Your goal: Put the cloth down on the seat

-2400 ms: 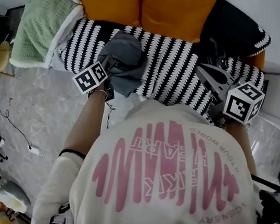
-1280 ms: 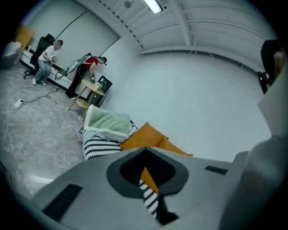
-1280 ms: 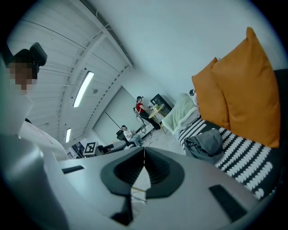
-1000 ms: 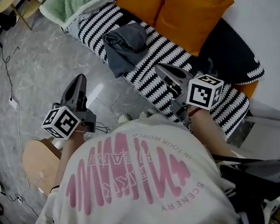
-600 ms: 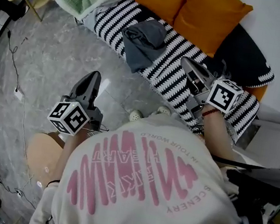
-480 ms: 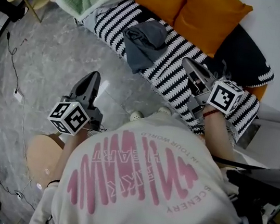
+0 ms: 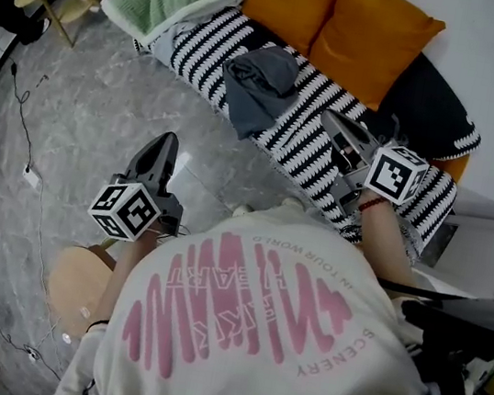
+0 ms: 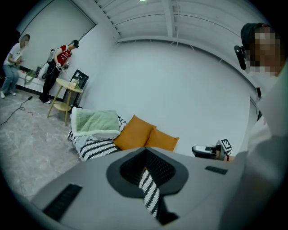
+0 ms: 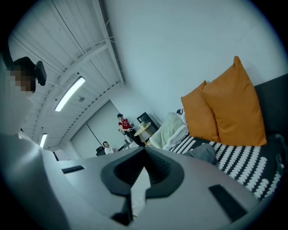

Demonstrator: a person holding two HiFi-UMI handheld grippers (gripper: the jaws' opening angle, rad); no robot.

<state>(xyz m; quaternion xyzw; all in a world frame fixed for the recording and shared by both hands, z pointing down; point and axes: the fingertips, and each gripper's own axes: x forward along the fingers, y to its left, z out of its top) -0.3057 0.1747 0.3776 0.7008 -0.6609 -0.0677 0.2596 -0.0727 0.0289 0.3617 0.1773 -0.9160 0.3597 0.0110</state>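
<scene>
Grey fabric, soft: one cloth (image 7: 263,83), crumpled in a loose heap on the striped seat (image 7: 202,41) of the sofa, below the orange cushions (image 7: 348,27).

Position: ahead of your right gripper (image 7: 332,120) and a little off its line, near but not touching. It is ahead of your left gripper (image 7: 167,140) too, well apart, with bare floor (image 7: 84,110) between.

Jaws, left: together, nothing held. Jaws, right: together likewise, empty (only a sliver of the room shows through each slit).

Handling, by estimate: light and limp, with no stiffness. It should sag and trail from any single hold, cannot break, and is unlikely to slide out of a firm pinch.

Where to take hold, should you need to: a raised fold on top of the heap, or the edge that hangs toward the seat front. You would have to part the jaws first, and take enough fabric that the striped cover beneath is not pinched with it.

Status: the cloth looks to be down on the seat, so the task seems complete or close to it.
</scene>
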